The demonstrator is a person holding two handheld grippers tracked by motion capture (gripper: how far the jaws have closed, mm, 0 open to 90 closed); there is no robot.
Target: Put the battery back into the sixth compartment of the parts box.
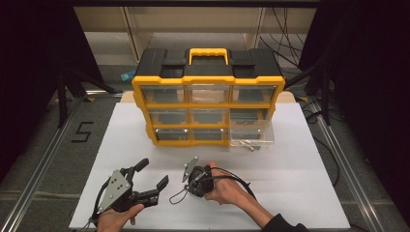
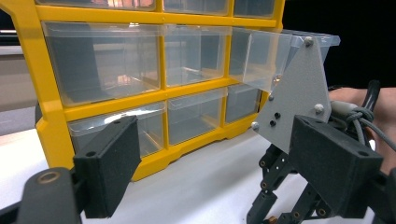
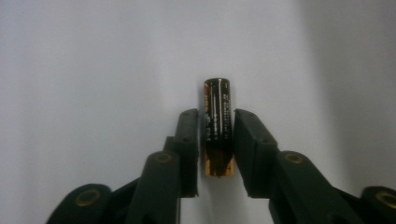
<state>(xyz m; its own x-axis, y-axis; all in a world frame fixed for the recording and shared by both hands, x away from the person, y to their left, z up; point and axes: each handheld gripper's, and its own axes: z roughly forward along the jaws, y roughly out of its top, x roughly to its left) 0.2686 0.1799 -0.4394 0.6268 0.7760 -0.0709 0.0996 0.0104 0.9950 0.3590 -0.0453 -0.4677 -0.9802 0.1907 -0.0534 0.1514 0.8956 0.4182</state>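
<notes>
Pick-up of a battery [image 3: 217, 127] is the step in hand. The right gripper [image 3: 217, 154] points down at the bench [image 1: 300, 193], in front of the yellow organiser [image 1: 208, 96], and its fingers [image 3: 189, 149] have closed on the battery, one pad on each long side. The battery appears to lie flat on the white surface; whether it has left the surface cannot be told.

Judgement: the grasp looks made, so the next move is a straight lift, then a carry toward the organiser. The likely destination is the drawer [image 1: 251, 131] pulled out at the organiser's lower right, which already holds a few small items; that is inferred, not seen. The cell is smooth and round, so it could roll or slip between the pads if tilted during the carry.

The left gripper [image 1: 151, 180] hovers low over the bench to the left of the right gripper, fingers spread wide and holding nothing. It faces the organiser front.

Obstructions: none lie between the battery and the open drawer. The drawer's raised clear front wall must be cleared from above. The other drawers are shut.
</notes>
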